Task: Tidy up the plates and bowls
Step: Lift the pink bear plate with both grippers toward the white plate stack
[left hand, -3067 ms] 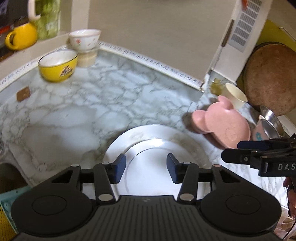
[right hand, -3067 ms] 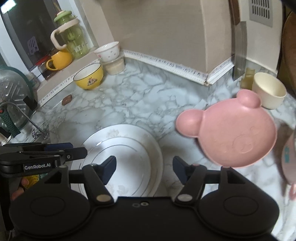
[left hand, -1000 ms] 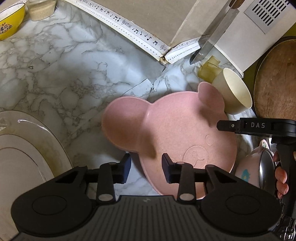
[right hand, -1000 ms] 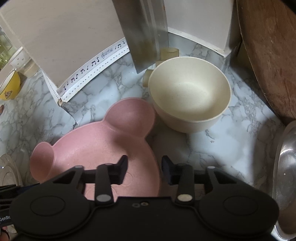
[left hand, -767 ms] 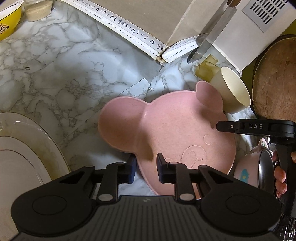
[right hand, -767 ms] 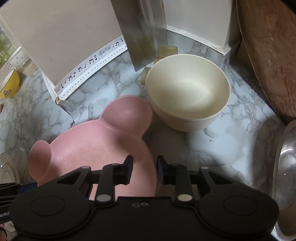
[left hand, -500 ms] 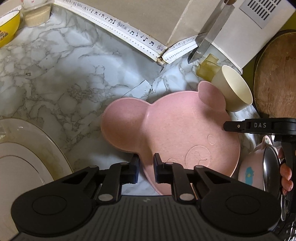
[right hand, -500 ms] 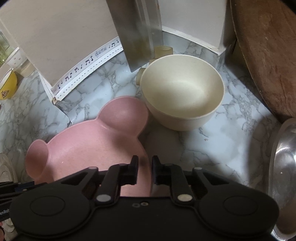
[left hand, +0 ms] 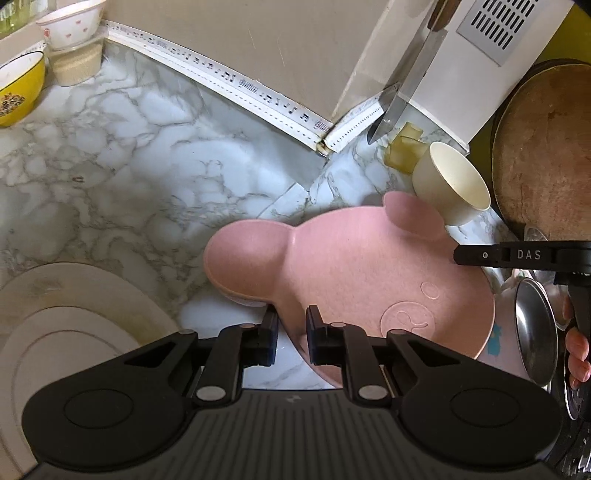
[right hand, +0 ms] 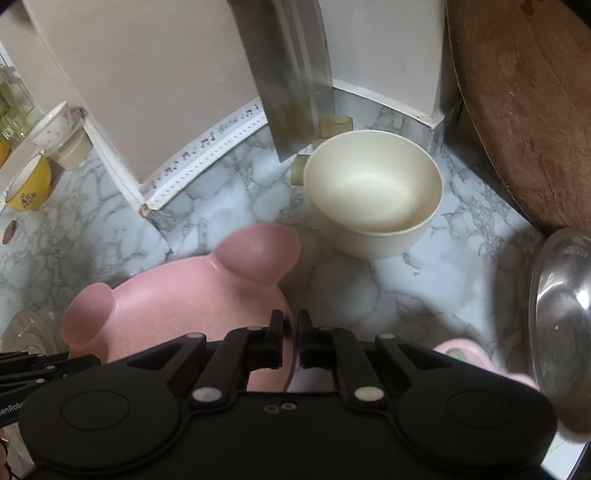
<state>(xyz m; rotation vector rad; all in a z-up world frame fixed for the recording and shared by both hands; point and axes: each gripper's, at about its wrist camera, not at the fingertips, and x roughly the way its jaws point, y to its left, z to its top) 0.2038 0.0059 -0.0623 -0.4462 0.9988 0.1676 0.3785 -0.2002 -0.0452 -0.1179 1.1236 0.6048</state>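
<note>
On the marble counter (left hand: pixel 122 177), both grippers are clamping the pink plate (left hand: pixel 354 266): left gripper (left hand: pixel 291 334) at its 7 o'clock rim, right gripper (right hand: pixel 290 341) at its 4 o'clock rim.

The counter (left hand: pixel 122 177) is white marble with grey lines running all over it. A plain beige wall (left hand: pixel 258 44) stands along its back edge, and a white strip (left hand: pixel 221 74) printed with small black music notes runs where the wall meets the counter. The wall sticks out in a corner (right hand: pixel 144 208), and the strip bends around it. Farther right there is a white box (left hand: pixel 491 55) with a grey vent grille (left hand: pixel 509 22). A big round brown wooden board (right hand: pixel 524 110) leans at the counter's right edge. Soft light shines on the marble.
</note>
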